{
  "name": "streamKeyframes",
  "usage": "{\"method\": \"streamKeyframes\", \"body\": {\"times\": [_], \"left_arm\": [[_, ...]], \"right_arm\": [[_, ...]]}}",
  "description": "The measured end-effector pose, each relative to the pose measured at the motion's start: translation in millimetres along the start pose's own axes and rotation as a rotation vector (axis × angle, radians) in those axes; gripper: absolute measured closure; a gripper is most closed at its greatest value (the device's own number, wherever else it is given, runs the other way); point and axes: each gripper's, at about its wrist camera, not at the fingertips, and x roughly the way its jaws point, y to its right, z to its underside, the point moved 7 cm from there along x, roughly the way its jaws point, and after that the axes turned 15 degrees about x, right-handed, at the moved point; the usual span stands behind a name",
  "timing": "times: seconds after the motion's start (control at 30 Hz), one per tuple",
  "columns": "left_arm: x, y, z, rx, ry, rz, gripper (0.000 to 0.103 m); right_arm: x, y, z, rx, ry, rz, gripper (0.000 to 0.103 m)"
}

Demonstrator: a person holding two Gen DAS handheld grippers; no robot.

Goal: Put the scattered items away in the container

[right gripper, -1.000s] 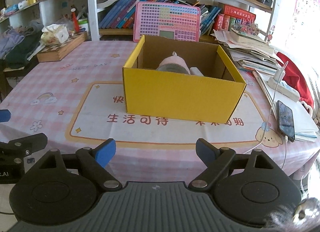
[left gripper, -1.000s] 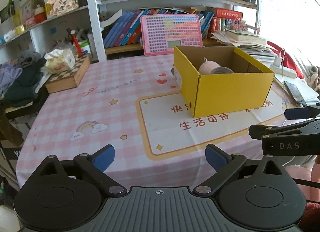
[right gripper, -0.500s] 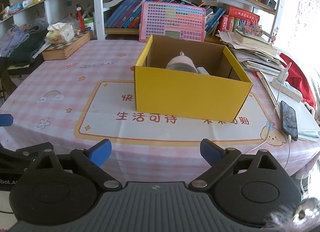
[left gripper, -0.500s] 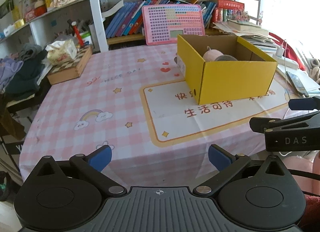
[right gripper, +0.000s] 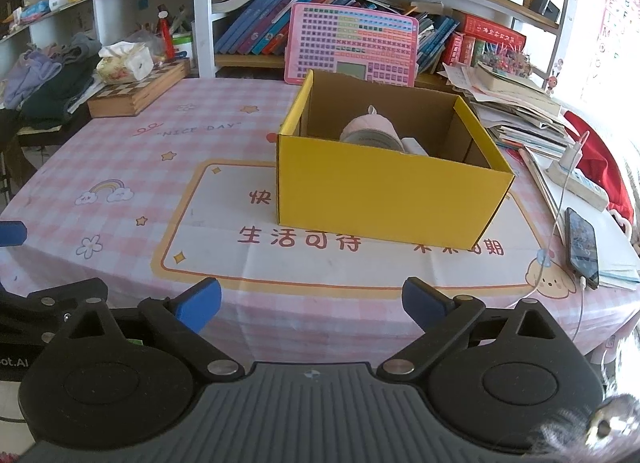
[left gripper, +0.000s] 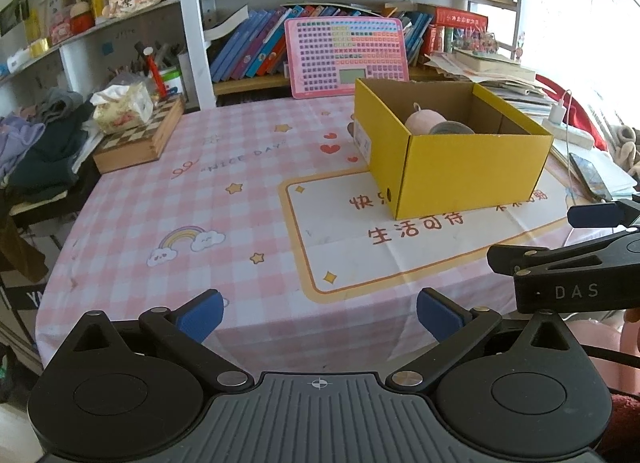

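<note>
A yellow cardboard box [left gripper: 472, 171] [right gripper: 384, 195] stands on the pink checked tablecloth [left gripper: 208, 207] [right gripper: 132, 167]. Inside it lie a pink rounded item [left gripper: 425, 122] [right gripper: 370, 128], a grey round one [left gripper: 452, 128] and a white piece [right gripper: 414, 145]. My left gripper [left gripper: 318, 313] hangs open at the table's near edge, nothing between its blue pads. My right gripper [right gripper: 312, 303] is open too, empty, in front of the box and well short of it. The right gripper's finger [left gripper: 596, 216] shows at the right edge of the left wrist view.
A wooden chessboard case [left gripper: 140, 139] with a tissue pack [left gripper: 122, 103] sits at the far left. A pink keyboard toy [left gripper: 346, 55] leans against the bookshelf behind the box. Right of the box lie stacked papers [right gripper: 516, 111], a power strip [right gripper: 576, 179] and a phone [right gripper: 582, 247].
Both grippers have drawn back from the box toward the table's near edge, so the box looks farther away. The right gripper's jaws stand a little wider than before.
</note>
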Motion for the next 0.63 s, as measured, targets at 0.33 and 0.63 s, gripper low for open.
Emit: {"method": "streamKeyframes", "body": {"times": [0.33, 0.63], "left_arm": [[3.4, -3.6, 0.7, -0.023, 0.000, 0.024, 0.000], [2.9, -5.4, -2.5, -0.022, 0.012, 0.003, 0.000]], "right_arm": [[4.8, -3.4, -2.5, -0.001, -0.008, 0.002, 0.005], [9.9, -2.6, -1.1, -0.003, -0.020, -0.003, 0.005]]}}
